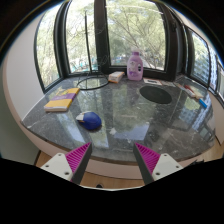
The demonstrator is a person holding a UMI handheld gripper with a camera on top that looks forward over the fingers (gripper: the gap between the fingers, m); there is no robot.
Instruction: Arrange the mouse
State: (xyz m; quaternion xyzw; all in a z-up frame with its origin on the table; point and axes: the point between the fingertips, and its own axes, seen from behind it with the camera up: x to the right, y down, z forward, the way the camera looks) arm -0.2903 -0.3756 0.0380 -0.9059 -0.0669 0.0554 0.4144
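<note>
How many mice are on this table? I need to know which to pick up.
1: a blue mouse on the glass table, just ahead of the open gripper, nearer its left finger. None other shows; clutter beyond could hide one.

No text, brand, number or sign can be read anywhere in the gripper view. The pale purple plastic bottle [135, 64] at the far side of the glass-topped table [120, 135] carries a label, but its print is too small to make out. The yellow flat object [60, 103] and the orange flat object [68, 93] on the same table show no lettering that can be told, and neither does the round blue mouse [91, 121].
</note>
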